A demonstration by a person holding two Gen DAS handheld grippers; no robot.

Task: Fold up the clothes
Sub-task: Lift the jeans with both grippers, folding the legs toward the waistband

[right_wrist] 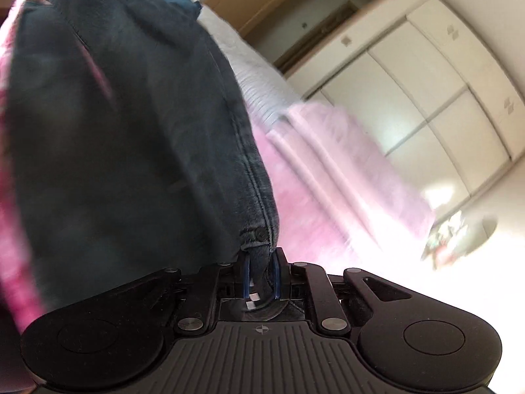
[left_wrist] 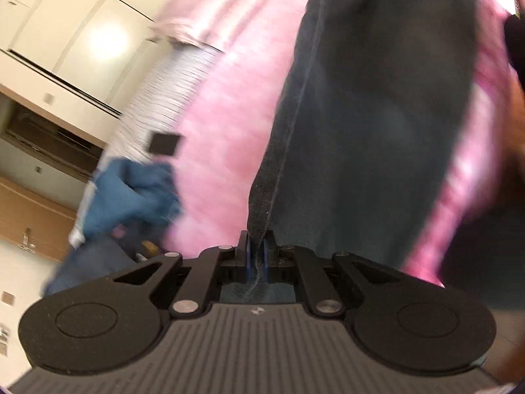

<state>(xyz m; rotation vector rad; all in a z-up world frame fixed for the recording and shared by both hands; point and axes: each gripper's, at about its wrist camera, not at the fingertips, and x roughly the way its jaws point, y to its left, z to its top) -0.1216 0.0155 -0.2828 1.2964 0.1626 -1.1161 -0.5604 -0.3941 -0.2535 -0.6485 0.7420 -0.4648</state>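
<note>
The left gripper and right gripper are each clenching the dark jeans over a pink blanket.

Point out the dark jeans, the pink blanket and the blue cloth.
dark jeans [left_wrist: 377, 131], left wrist view, middle of the hanging leg.
pink blanket [right_wrist: 311, 190], right wrist view, fuzzy top surface.
blue cloth [left_wrist: 131, 193], left wrist view, crumpled middle.

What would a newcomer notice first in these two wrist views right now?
The dark jeans fill the middle of both views, pinched at an edge by the left gripper and near a rivet by the right gripper. Behind them spreads a pink blanket, with a crumpled blue garment at the left of the left view.
</note>
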